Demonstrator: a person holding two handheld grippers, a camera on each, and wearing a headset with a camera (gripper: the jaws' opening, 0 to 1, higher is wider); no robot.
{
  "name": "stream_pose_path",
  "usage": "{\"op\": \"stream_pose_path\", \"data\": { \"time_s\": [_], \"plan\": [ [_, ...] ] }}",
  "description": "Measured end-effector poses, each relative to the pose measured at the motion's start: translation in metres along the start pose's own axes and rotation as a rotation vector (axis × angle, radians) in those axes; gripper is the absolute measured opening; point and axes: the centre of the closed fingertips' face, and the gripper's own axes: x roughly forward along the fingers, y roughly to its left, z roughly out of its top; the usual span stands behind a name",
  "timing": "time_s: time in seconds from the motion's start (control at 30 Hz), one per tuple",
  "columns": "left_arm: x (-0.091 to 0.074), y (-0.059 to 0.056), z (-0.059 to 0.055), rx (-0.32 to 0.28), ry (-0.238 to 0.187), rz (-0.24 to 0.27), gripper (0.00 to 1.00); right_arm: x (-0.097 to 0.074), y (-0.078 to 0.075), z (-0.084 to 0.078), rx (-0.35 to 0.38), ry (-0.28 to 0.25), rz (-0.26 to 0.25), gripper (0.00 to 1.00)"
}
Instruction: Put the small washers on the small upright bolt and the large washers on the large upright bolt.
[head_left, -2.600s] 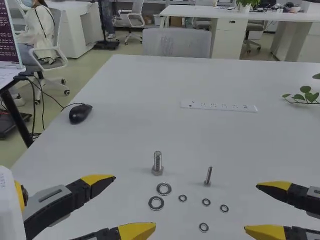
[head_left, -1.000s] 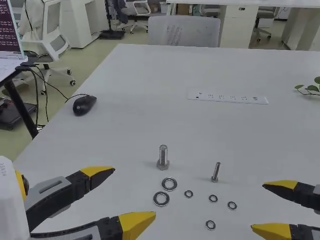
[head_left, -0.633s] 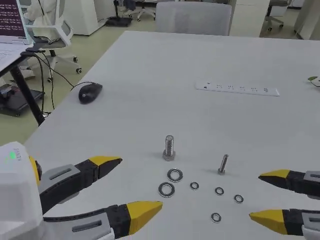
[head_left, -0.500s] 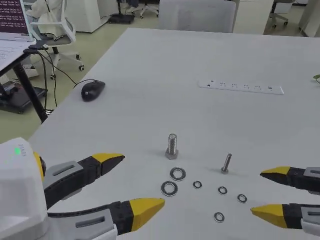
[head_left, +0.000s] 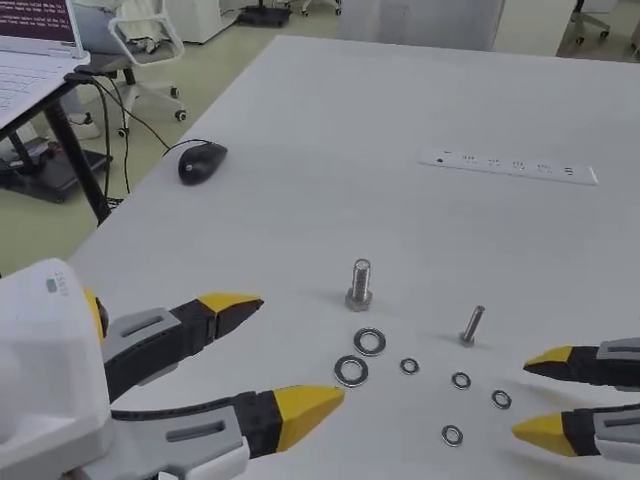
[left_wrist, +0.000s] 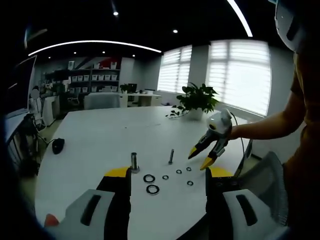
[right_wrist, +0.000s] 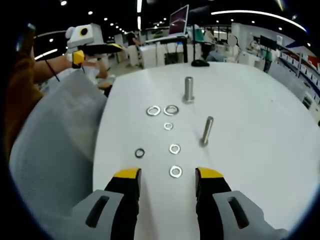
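Observation:
On the white table (head_left: 300, 130) a large bolt (head_left: 360, 284) and a small bolt (head_left: 471, 326) stand upright. Two large washers (head_left: 369, 341) (head_left: 351, 371) lie flat in front of the large bolt. Several small washers (head_left: 460, 380) are scattered in front of the small bolt. My left gripper (head_left: 285, 355) hovers open just left of the large washers, holding nothing. My right gripper (head_left: 530, 398) is open at the right, close to a small washer (head_left: 501, 399). In the right gripper view my right gripper (right_wrist: 169, 175) has a small washer (right_wrist: 175, 171) lying at its jaw gap. In the left gripper view my left gripper (left_wrist: 169, 174) faces the washers (left_wrist: 153, 189) and bolts (left_wrist: 134, 162).
A black mouse (head_left: 202, 162) lies at the far left of the table and a white power strip (head_left: 510, 166) at the back. The table's left edge runs near the mouse, with a laptop (head_left: 35, 20) on a stand beyond it.
The head camera has tipped down and shifted, so the whole scene sits differently. Both grippers have crept a little nearer the washers. Bolts and washers lie where they were.

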Motion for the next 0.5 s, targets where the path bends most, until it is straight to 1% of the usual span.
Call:
{"op": "stream_pose_path", "data": {
  "time_s": [0.07, 0.13, 0.17, 0.2, 0.23, 0.3, 0.33, 0.4, 0.47, 0.5],
  "plan": [
    [0.0, 0.001, 0.0, -0.001, -0.001, 0.004, 0.59, 0.003, 0.0, 0.001, -0.014, 0.022, 0.016, 0.45],
    [-0.001, 0.001, 0.001, -0.001, -0.003, 0.008, 0.59, 0.006, 0.0, 0.001, -0.045, 0.049, 0.027, 0.45],
    [-0.001, 0.001, 0.001, 0.001, -0.007, 0.012, 0.59, 0.008, 0.0, -0.001, -0.066, 0.075, 0.037, 0.45],
    [-0.002, 0.002, 0.002, -0.001, -0.009, 0.014, 0.59, 0.009, 0.0, -0.001, -0.08, 0.087, 0.042, 0.45],
    [-0.002, 0.002, 0.002, -0.003, -0.01, 0.017, 0.59, 0.011, 0.001, -0.004, -0.098, 0.116, 0.056, 0.45],
    [-0.003, 0.002, 0.002, -0.003, -0.012, 0.019, 0.59, 0.014, -0.001, -0.007, -0.128, 0.155, 0.061, 0.45],
    [-0.003, 0.002, 0.001, -0.005, -0.014, 0.02, 0.59, 0.014, -0.001, -0.008, -0.134, 0.16, 0.063, 0.45],
    [-0.004, 0.001, 0.001, -0.005, -0.014, 0.022, 0.59, 0.017, 0.0, -0.011, -0.148, 0.191, 0.074, 0.45],
    [-0.004, 0.001, 0.001, -0.006, -0.018, 0.025, 0.59, 0.018, 0.0, -0.014, -0.18, 0.224, 0.085, 0.45],
    [-0.004, 0.001, 0.002, -0.008, -0.022, 0.027, 0.59, 0.019, -0.002, -0.018, -0.19, 0.244, 0.09, 0.45]
  ]
}}
